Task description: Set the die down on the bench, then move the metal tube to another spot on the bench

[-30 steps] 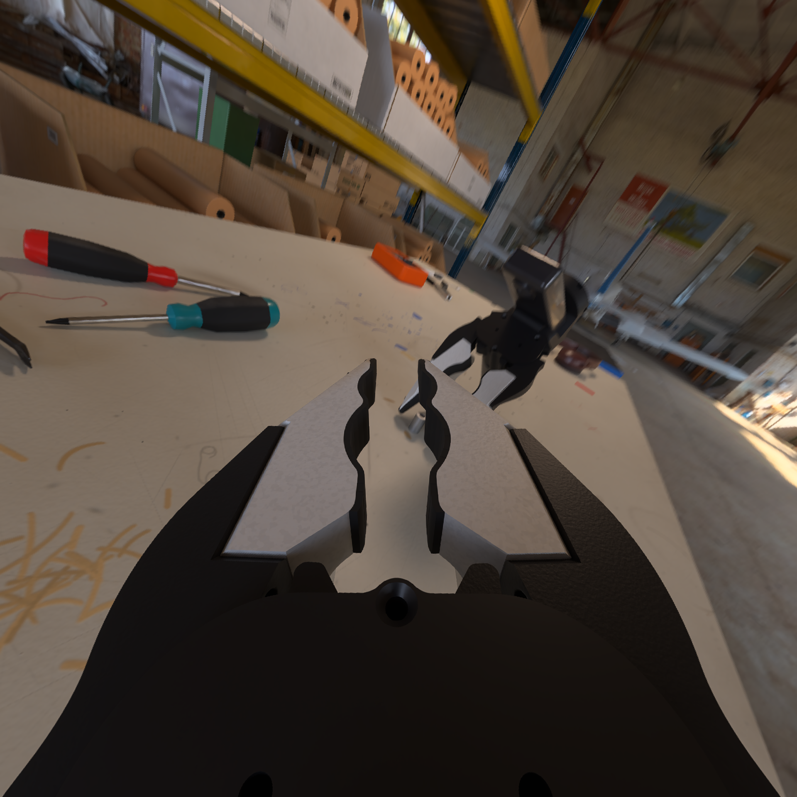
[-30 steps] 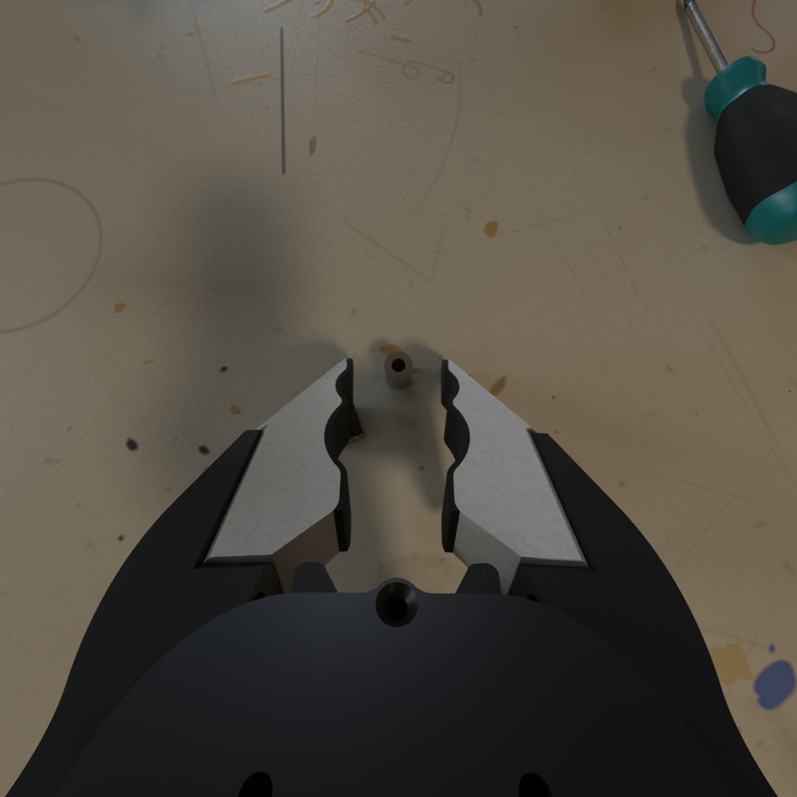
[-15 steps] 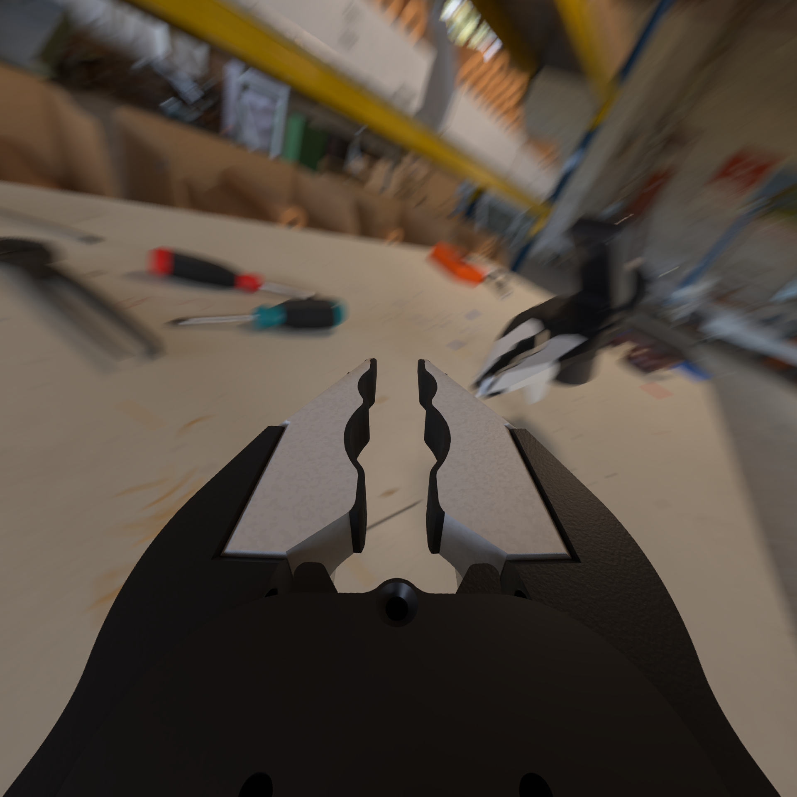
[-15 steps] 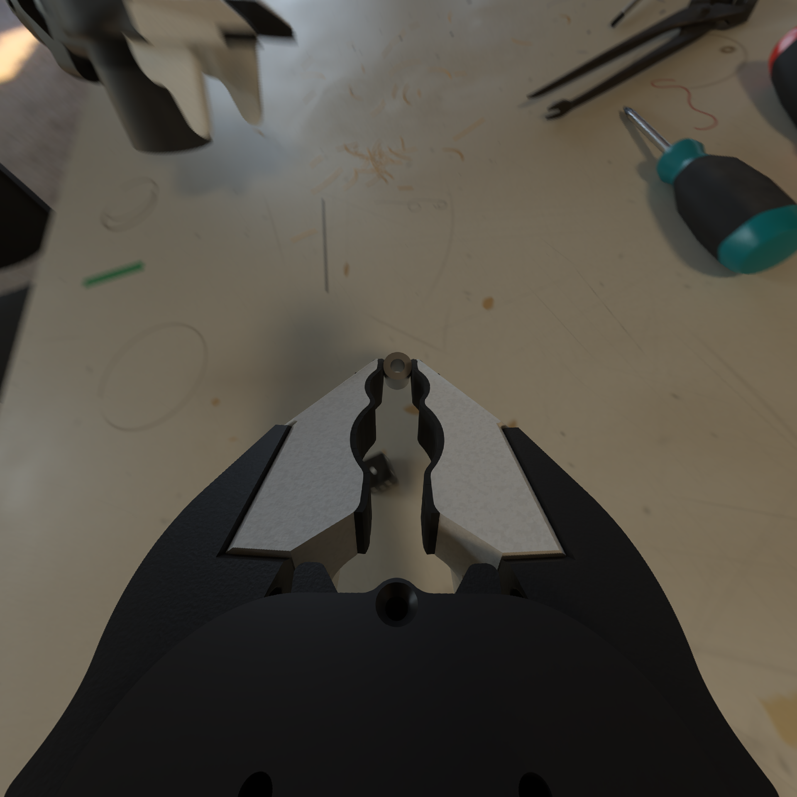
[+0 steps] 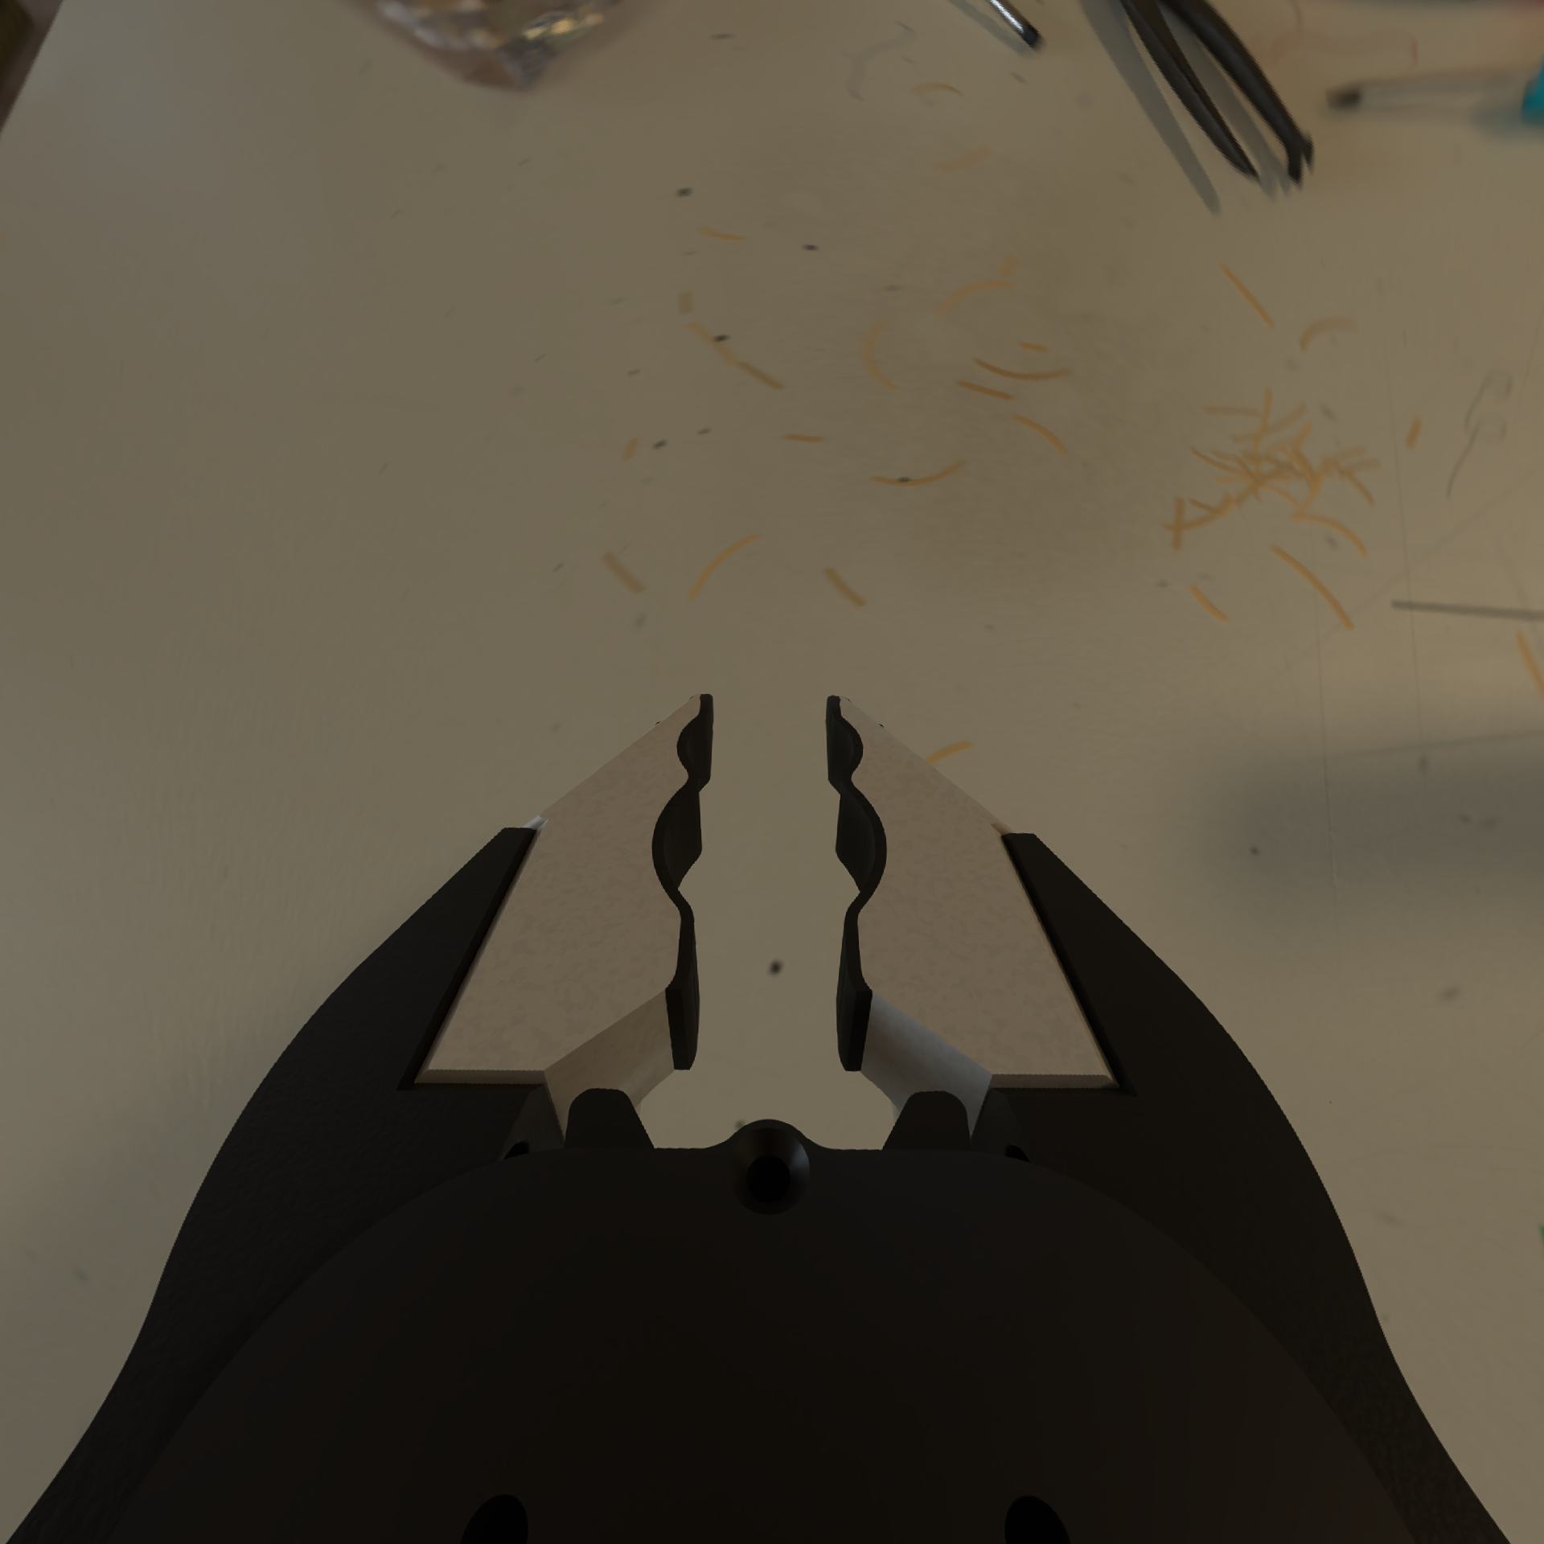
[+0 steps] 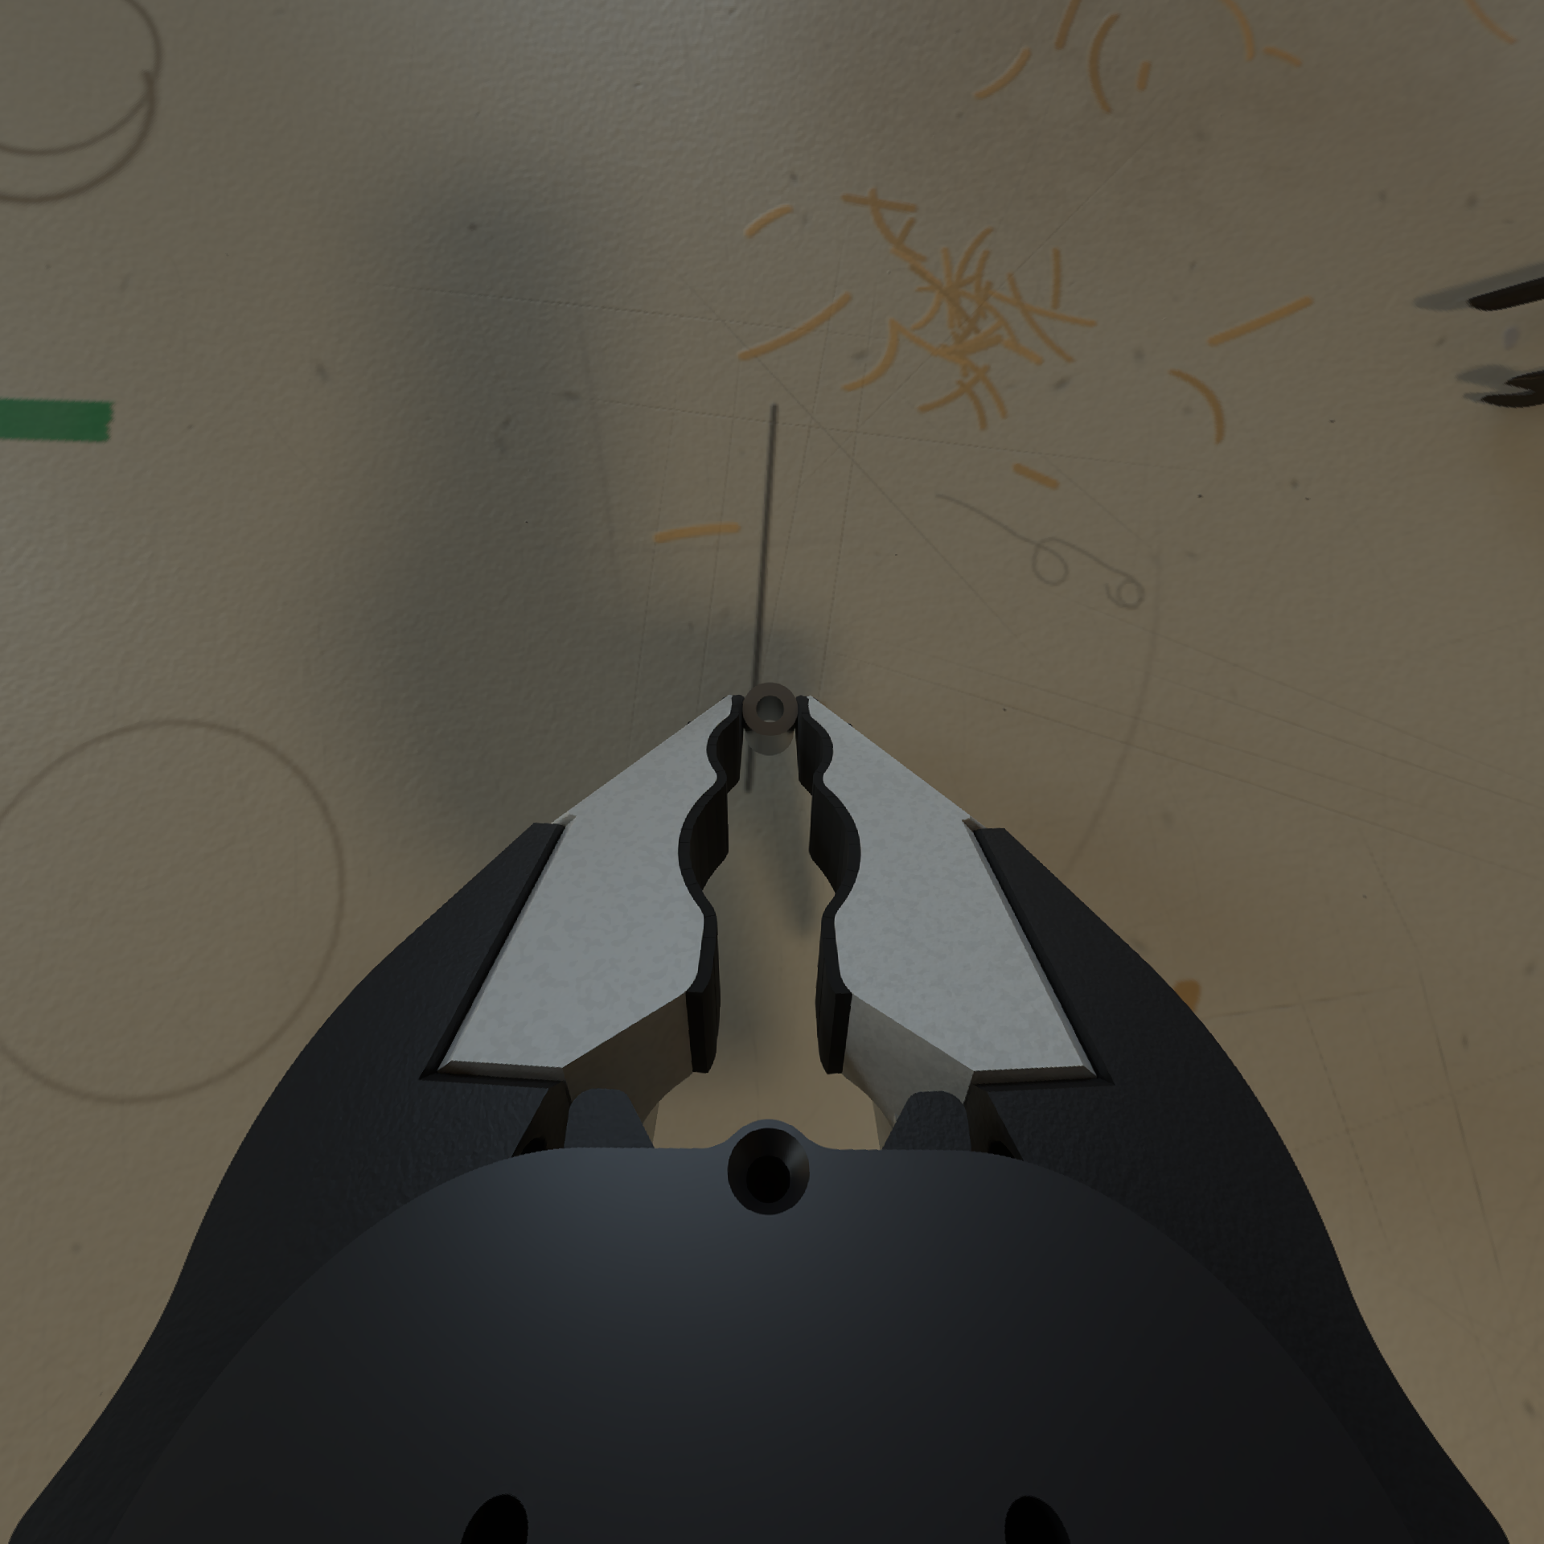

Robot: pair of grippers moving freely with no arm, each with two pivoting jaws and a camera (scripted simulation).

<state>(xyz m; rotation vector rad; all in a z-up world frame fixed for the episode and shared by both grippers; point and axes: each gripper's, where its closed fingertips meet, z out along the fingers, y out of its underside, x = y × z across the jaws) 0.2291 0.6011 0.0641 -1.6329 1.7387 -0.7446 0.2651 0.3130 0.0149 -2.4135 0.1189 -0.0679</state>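
Scuffed bench carries black pliers.

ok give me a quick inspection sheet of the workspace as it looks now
Surface: pale bench with pencil circles, orange shavings, dark specks and a green tape strip.
Job's things: metal tube gripped end-on at the fingertips; die not in view.
Clutter: black pliers, blurred; a crumpled clear wrapper at the bench's far edge.
Grippers: right gripper shut on the tube; left gripper open, empty, over bare bench.
Cables: nothing seen.
Surroundings: nothing seen; both views look down at the bench.
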